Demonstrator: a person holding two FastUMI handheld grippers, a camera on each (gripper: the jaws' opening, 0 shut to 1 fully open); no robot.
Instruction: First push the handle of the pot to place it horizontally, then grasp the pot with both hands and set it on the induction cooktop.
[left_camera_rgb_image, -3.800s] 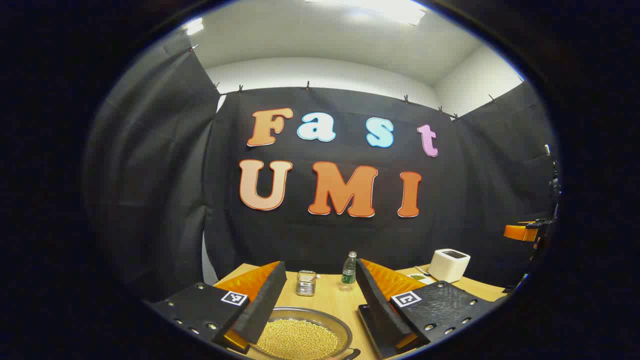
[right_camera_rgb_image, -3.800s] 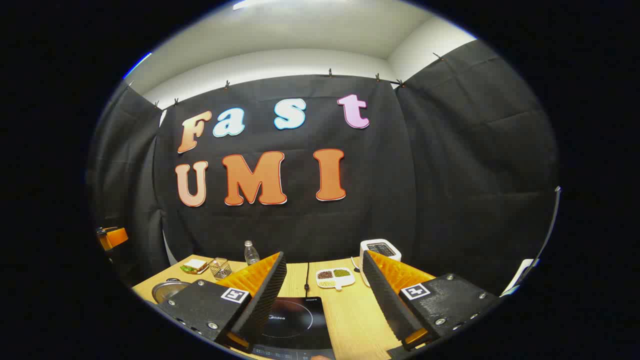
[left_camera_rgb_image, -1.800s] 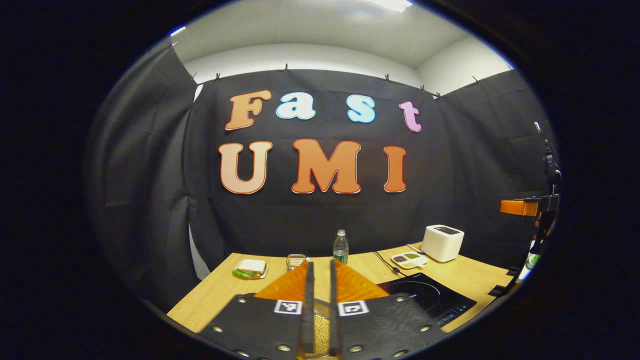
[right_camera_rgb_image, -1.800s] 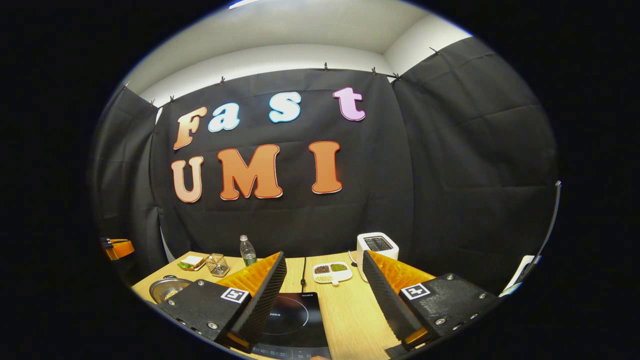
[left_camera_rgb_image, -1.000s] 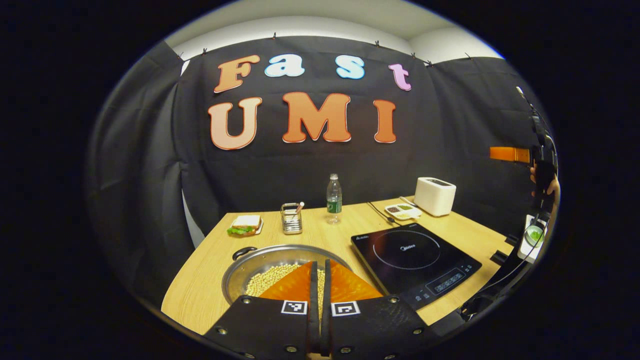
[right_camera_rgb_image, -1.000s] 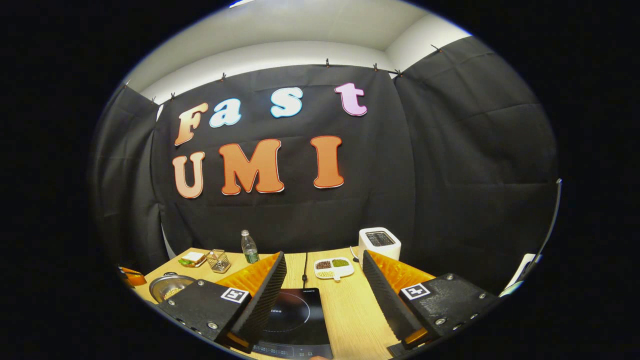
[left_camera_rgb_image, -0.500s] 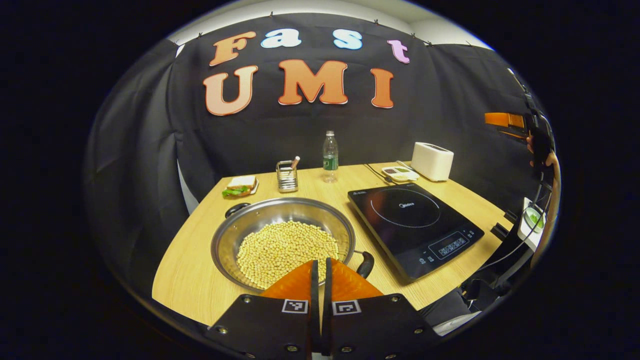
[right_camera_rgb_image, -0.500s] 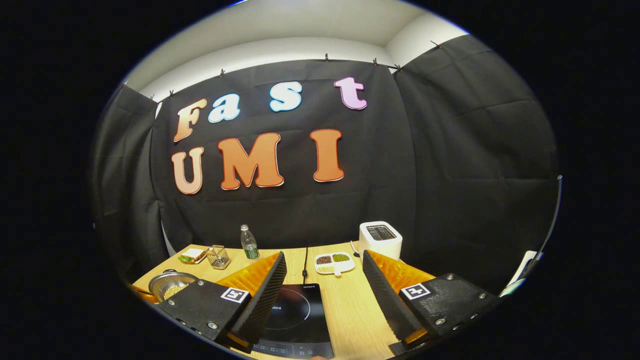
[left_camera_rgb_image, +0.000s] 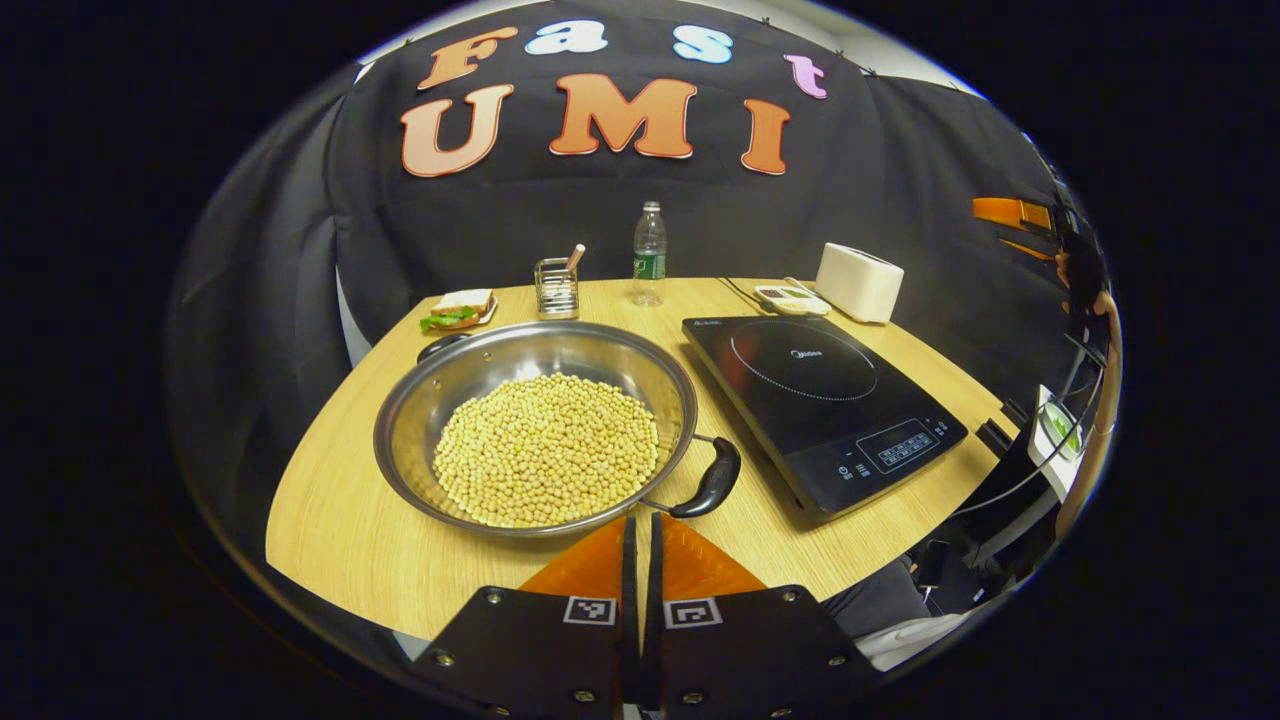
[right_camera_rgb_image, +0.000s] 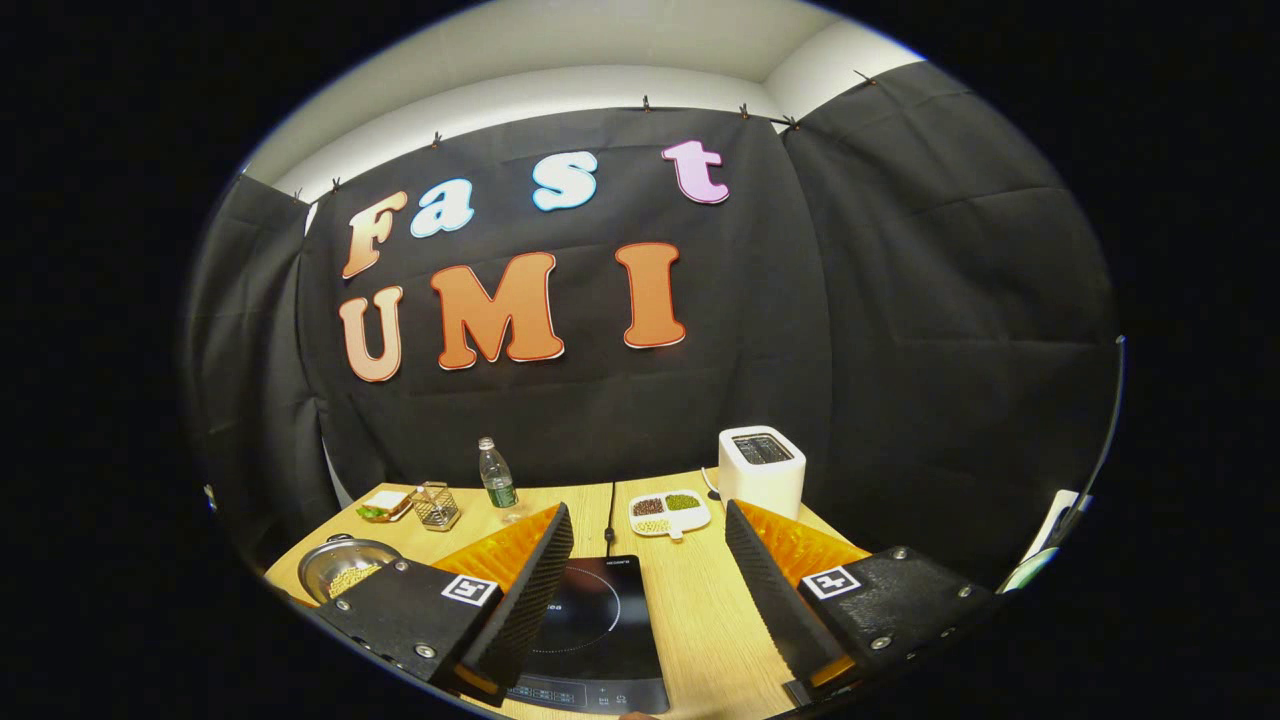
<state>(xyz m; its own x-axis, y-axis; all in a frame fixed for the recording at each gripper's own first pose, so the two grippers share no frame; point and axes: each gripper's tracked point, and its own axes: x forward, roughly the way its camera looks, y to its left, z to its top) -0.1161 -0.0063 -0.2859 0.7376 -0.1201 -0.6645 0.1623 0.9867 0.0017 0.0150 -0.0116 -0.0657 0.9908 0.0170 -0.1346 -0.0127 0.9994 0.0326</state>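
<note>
A steel pot (left_camera_rgb_image: 415, 400) full of yellow beans stands on the wooden table (left_camera_rgb_image: 340, 540), left of the black induction cooktop (left_camera_rgb_image: 820, 395). Its two black handles lie on a diagonal: one handle (left_camera_rgb_image: 712, 482) near right, the other handle (left_camera_rgb_image: 440, 345) far left. My left gripper (left_camera_rgb_image: 640, 520) is shut with nothing in it, its tips at the pot's near rim, just left of the near handle. My right gripper (right_camera_rgb_image: 648, 530) stands open above the cooktop (right_camera_rgb_image: 590, 625), and the pot (right_camera_rgb_image: 335, 565) lies off to its left. The right gripper (left_camera_rgb_image: 1010, 213) also appears far right, held by a hand.
Along the back of the table stand a sandwich on a plate (left_camera_rgb_image: 455, 310), a wire holder (left_camera_rgb_image: 557, 287), a water bottle (left_camera_rgb_image: 649, 255), a sectioned dish (left_camera_rgb_image: 792, 298) and a white toaster (left_camera_rgb_image: 858, 282). The cooktop's cord (right_camera_rgb_image: 610, 515) runs toward the wall.
My left gripper has shut, then risen and drawn back while tilting down, so the whole pot and cooktop now lie ahead of it. The right gripper has barely moved.
</note>
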